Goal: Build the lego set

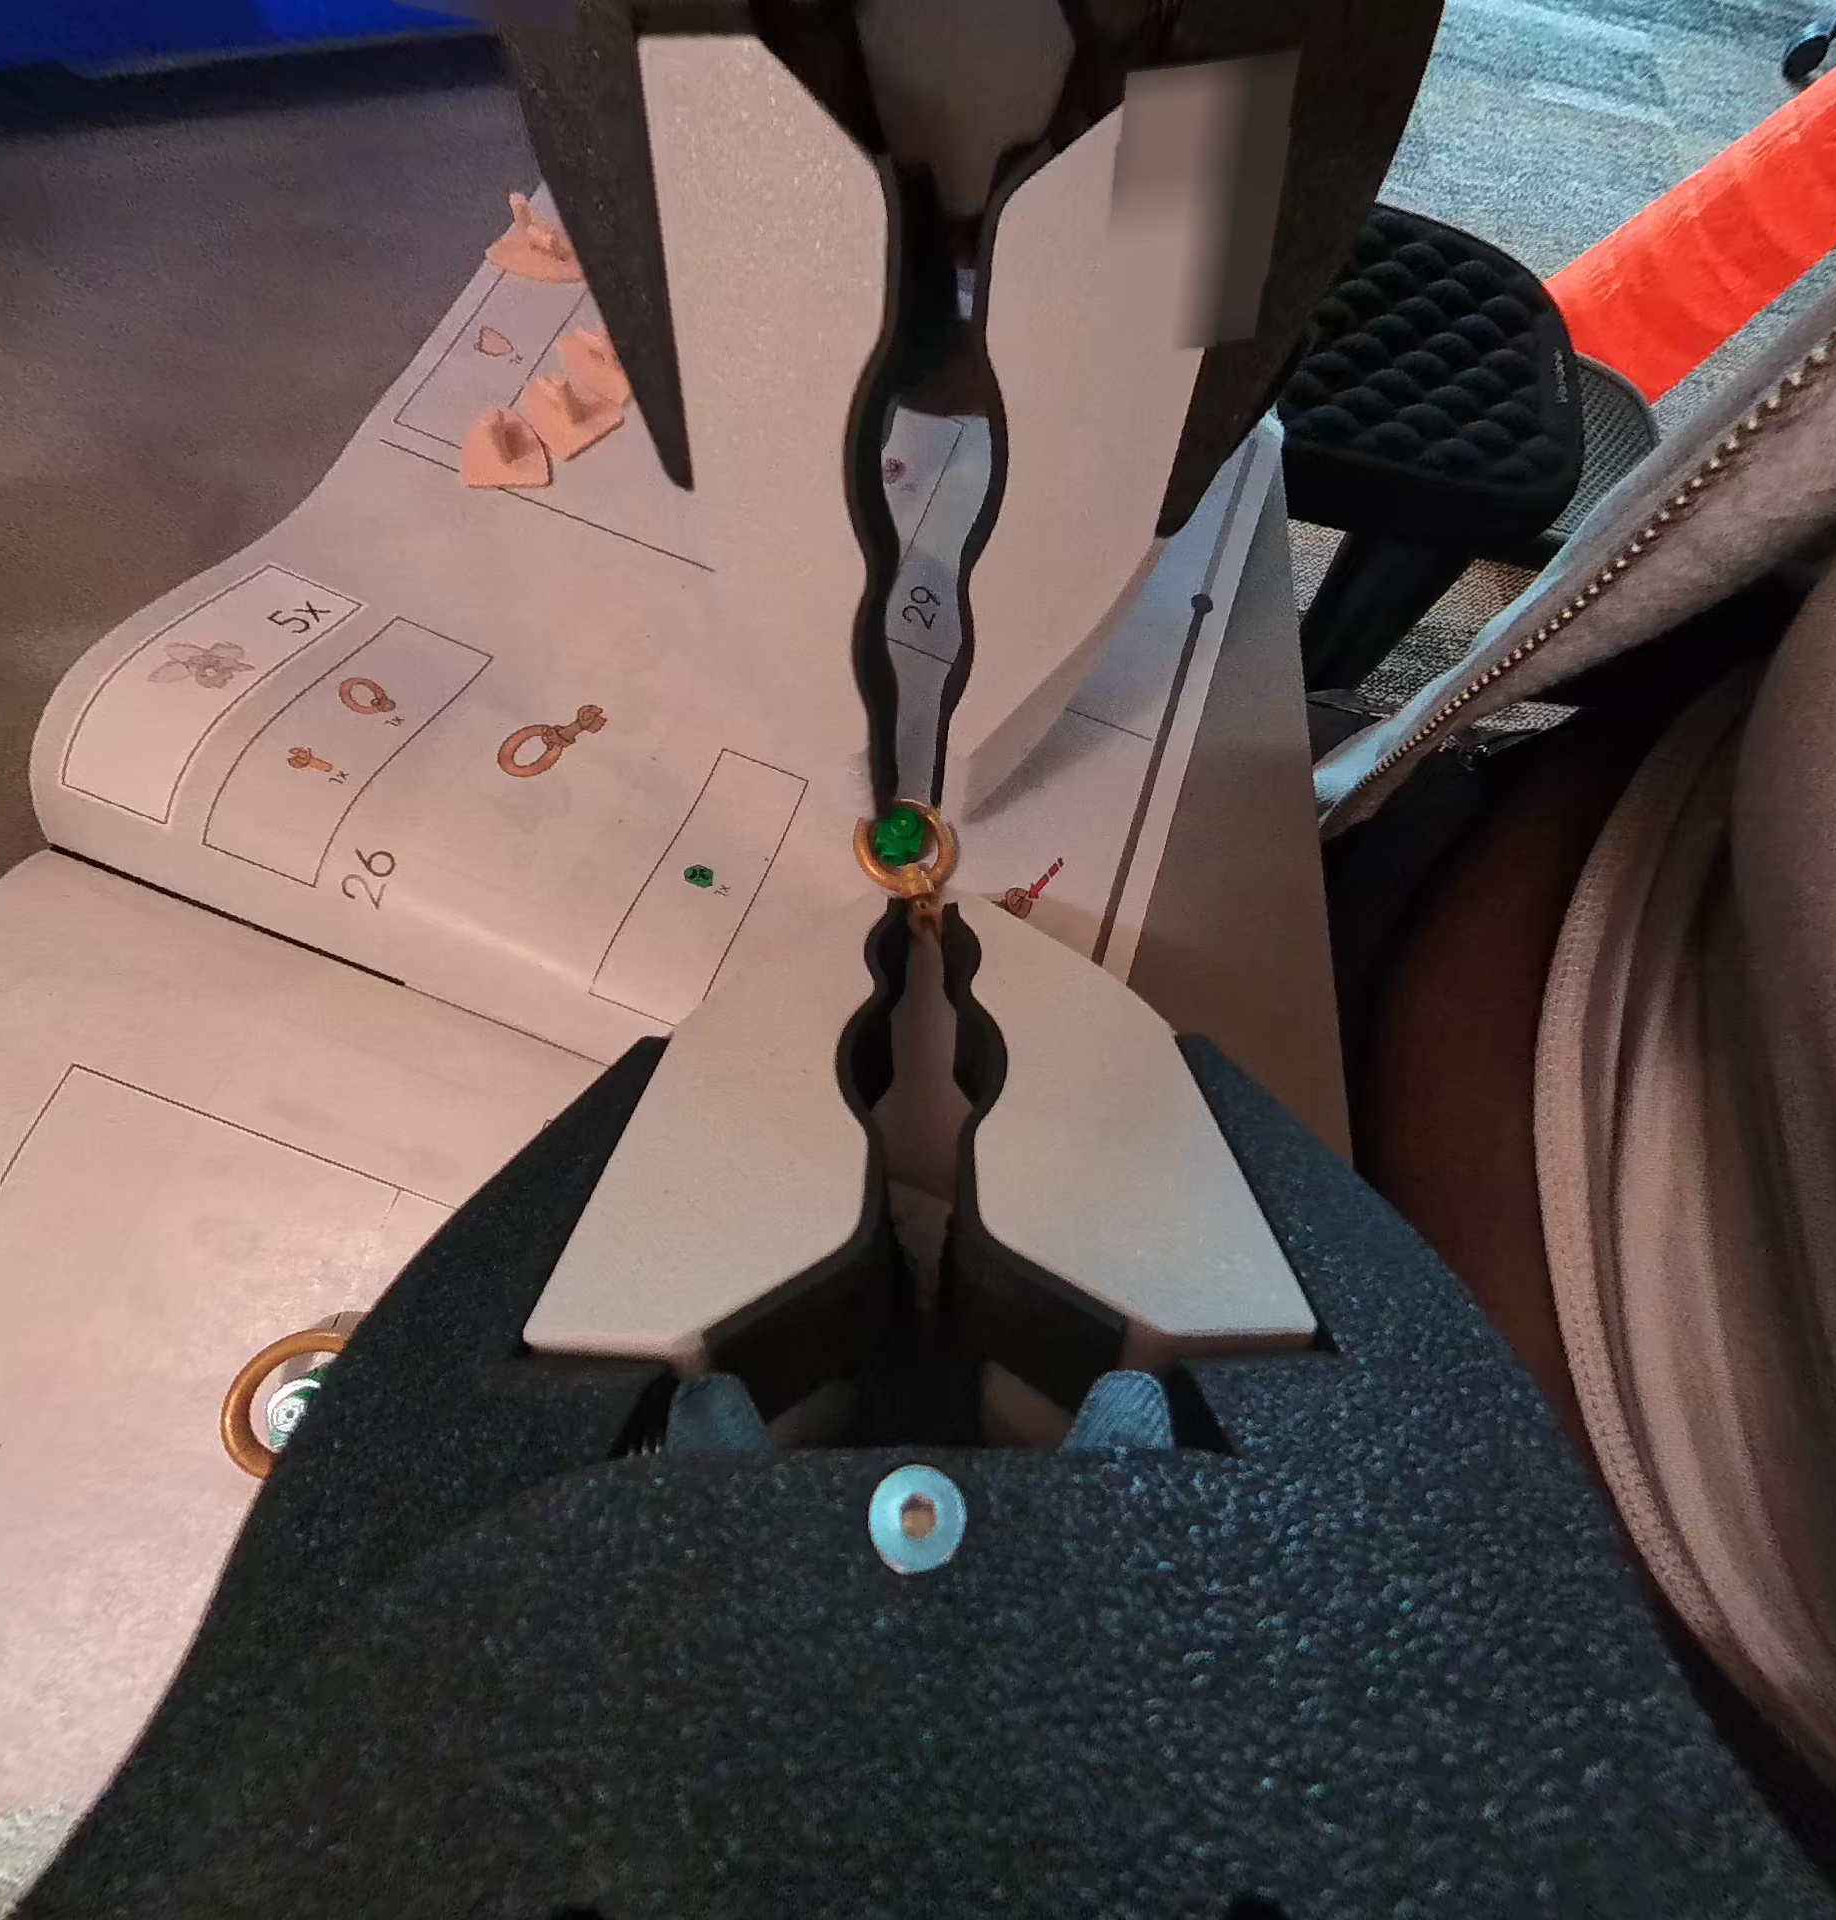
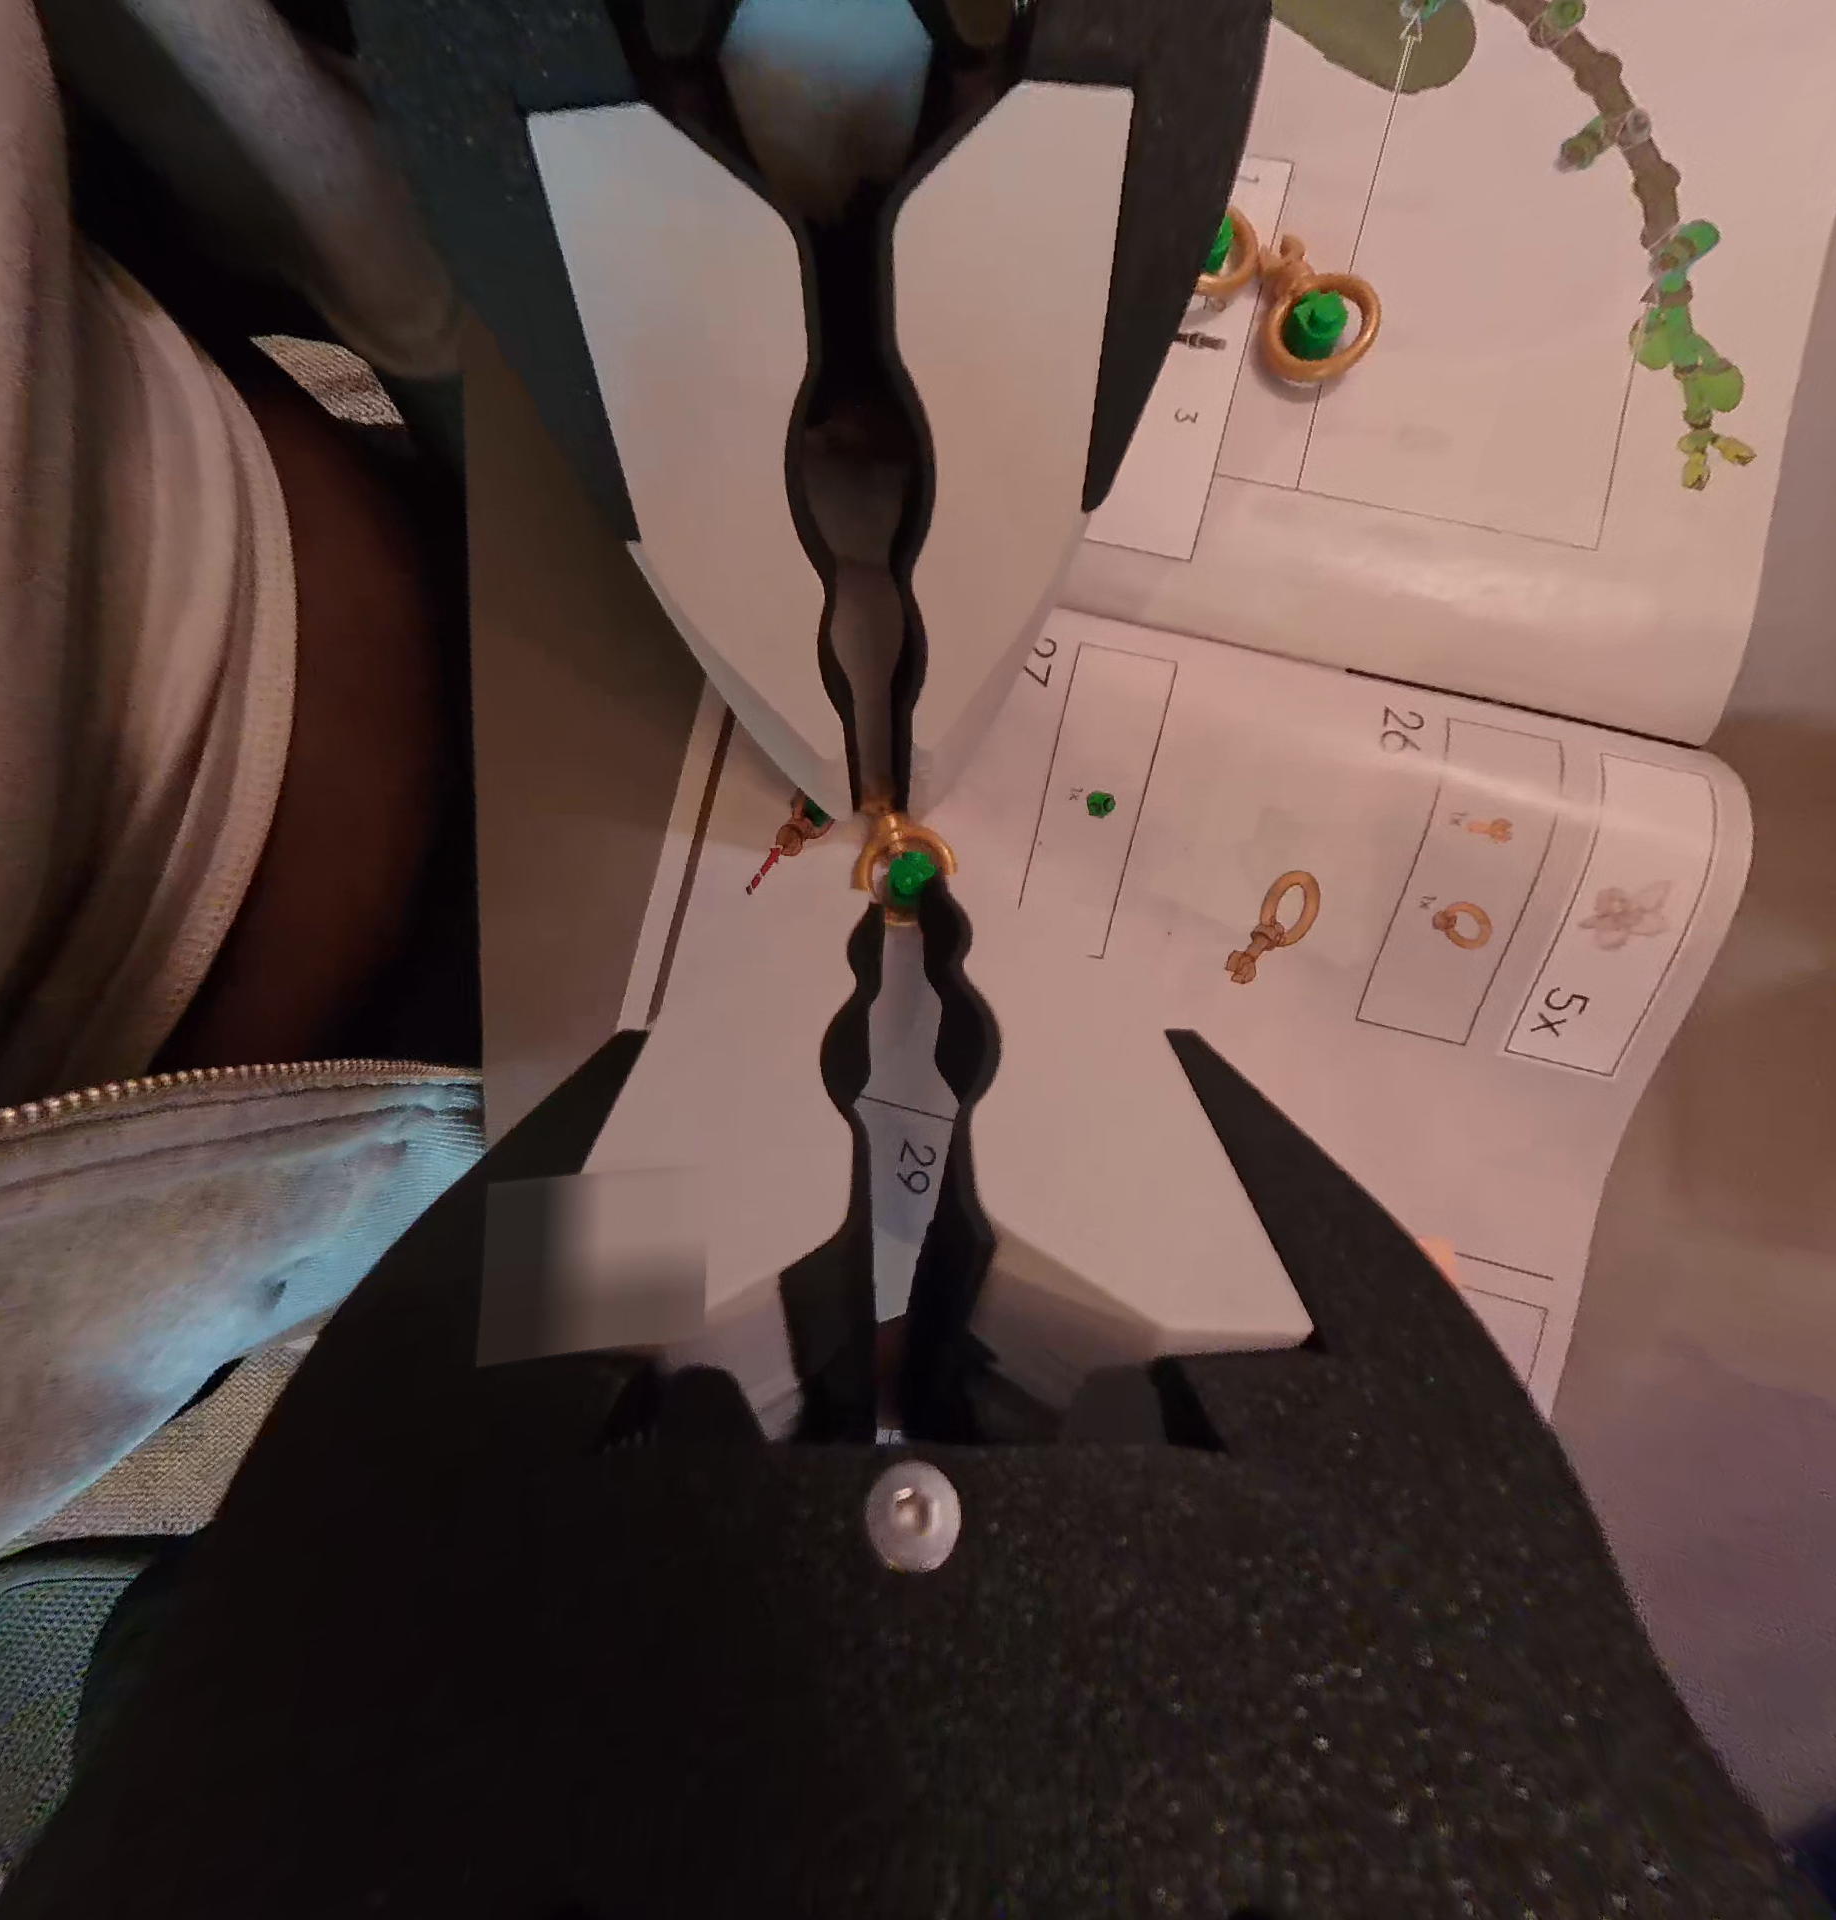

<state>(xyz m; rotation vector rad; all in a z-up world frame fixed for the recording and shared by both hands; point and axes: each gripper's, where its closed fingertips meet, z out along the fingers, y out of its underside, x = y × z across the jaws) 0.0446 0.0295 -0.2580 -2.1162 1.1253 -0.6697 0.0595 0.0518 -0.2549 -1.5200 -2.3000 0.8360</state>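
Left wrist view: fingers point(image 1: 898, 966) hide the gold ring point(image 1: 903, 854) stem.

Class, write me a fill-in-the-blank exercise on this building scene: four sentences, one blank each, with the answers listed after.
1. The left gripper and right gripper meet tip to tip over an open ____ booklet.
2. The stud pushed into the gold ring is ____.
3. The loose petal pieces on the page are ____.
4. Two finished rings lie on the ____.

Answers: instruction; green; pink; booklet
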